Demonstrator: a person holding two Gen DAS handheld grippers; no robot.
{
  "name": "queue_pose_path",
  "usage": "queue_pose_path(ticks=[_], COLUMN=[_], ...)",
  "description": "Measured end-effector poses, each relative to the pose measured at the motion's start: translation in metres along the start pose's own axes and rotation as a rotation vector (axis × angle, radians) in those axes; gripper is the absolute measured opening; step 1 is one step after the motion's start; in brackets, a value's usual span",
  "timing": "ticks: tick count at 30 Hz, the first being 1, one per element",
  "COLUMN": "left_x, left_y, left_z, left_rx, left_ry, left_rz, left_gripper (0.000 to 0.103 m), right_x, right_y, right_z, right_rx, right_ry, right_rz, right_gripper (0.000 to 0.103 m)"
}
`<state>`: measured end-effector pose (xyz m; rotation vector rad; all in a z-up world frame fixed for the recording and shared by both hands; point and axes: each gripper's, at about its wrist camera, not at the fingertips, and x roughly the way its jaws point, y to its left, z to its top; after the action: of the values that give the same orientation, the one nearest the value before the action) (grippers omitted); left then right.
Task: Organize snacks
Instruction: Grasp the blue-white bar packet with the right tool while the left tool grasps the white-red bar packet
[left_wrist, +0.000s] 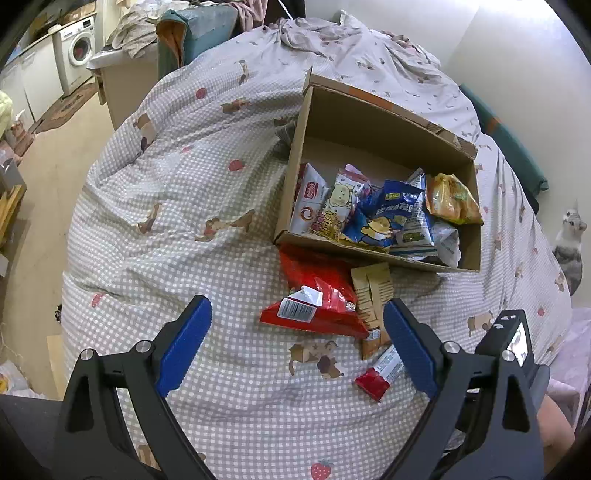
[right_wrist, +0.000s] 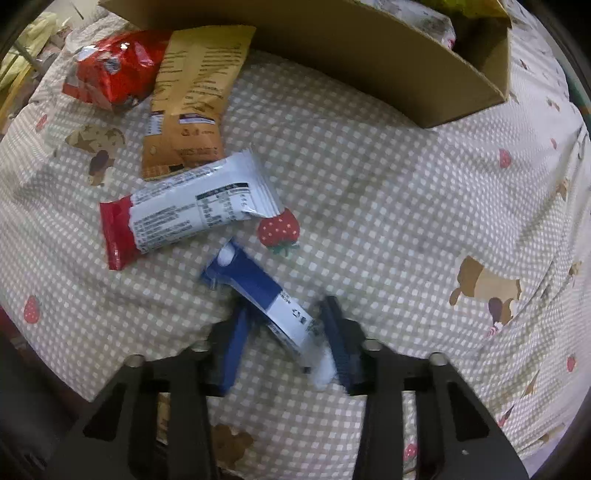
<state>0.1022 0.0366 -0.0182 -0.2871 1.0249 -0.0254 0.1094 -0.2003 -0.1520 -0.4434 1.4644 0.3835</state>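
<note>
A cardboard box (left_wrist: 291, 177) on the bed holds several snack packets. In front of it lie a red bag (left_wrist: 317, 295), a tan packet (left_wrist: 373, 299) and a red-and-white bar (left_wrist: 380, 373). My left gripper (left_wrist: 295, 321) is open and empty, hovering above these. In the right wrist view, my right gripper (right_wrist: 286, 325) has its jaws partly closed around a blue-and-white snack bar (right_wrist: 266, 295) lying on the bed; whether they grip it is unclear. The red-and-white bar (right_wrist: 184, 210), tan packet (right_wrist: 192, 96), red bag (right_wrist: 114, 70) and box (right_wrist: 332, 51) lie beyond it.
The bed has a checked quilt (left_wrist: 184, 229) with dog and strawberry prints. A cat (left_wrist: 570, 243) sits by the bed's right side. A washing machine (left_wrist: 77, 51) and cluttered floor are at far left. The right gripper's body (left_wrist: 513, 343) shows at lower right.
</note>
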Motion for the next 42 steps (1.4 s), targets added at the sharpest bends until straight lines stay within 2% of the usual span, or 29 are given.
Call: queue_pose_path(ticks=[3,7,13,17,19,23,28,31,35,38,40,42], left_x=[0.003,0.01,0.027,0.048,0.057,0.067,0.088,0.102,0.122,0.132,0.136,0.141], left_y=[-0.002,-0.011,-0.043,-0.077,-0.095,-0.116,-0.147,-0.161,-0.18,-0.188,-0.191,-0.192], left_z=[-0.002,-0.008,-0.028,-0.049,-0.059,-0.064,-0.07,-0.076,-0.086,-0.088,-0.088,-0.085], left_rx=[0.015,0.054,0.18,0.322,0.389,0.406,0.445,0.473,0.531,0.558,0.573,0.569], left_ry=[0.005,0.029,0.098,0.182,0.215,0.22,0.261,0.291,0.329,0.331,0.322,0.321], left_rz=[0.011,0.01,0.016,0.018,0.012,0.0,-0.023,-0.038,-0.027,0.007,0.028,0.054], left_gripper=[0.092,0.092,0.092,0.092,0.092,0.092,0.082,0.068,0.055,0.052,0.044,0.03], right_x=[-0.005,-0.021,-0.057,-0.071,-0.074,-0.07,-0.073,-0.076,-0.08,-0.083,-0.083,-0.084], right_y=[0.008,0.004,-0.028,-0.061,-0.071,-0.095,-0.097,-0.11,-0.115,-0.115,-0.114,-0.113], right_z=[-0.003,-0.01,-0.022,-0.027,-0.027,-0.032,-0.041,-0.042,-0.043,-0.042,-0.042,-0.041], right_rx=[-0.016,0.024,0.192,0.407,0.468,0.533,0.576,0.611,0.629,0.625,0.624,0.621], right_ry=[-0.012,-0.05,-0.178,-0.272,-0.293,-0.307,-0.326,-0.345,-0.365,-0.374,-0.38,-0.381], right_rz=[0.014,0.066,0.242,0.363,0.368,0.345,0.347,0.358,0.37,0.374,0.377,0.38], right_gripper=[0.018,0.017,0.017,0.017,0.017,0.017,0.017,0.017,0.017,0.017,0.017,0.017])
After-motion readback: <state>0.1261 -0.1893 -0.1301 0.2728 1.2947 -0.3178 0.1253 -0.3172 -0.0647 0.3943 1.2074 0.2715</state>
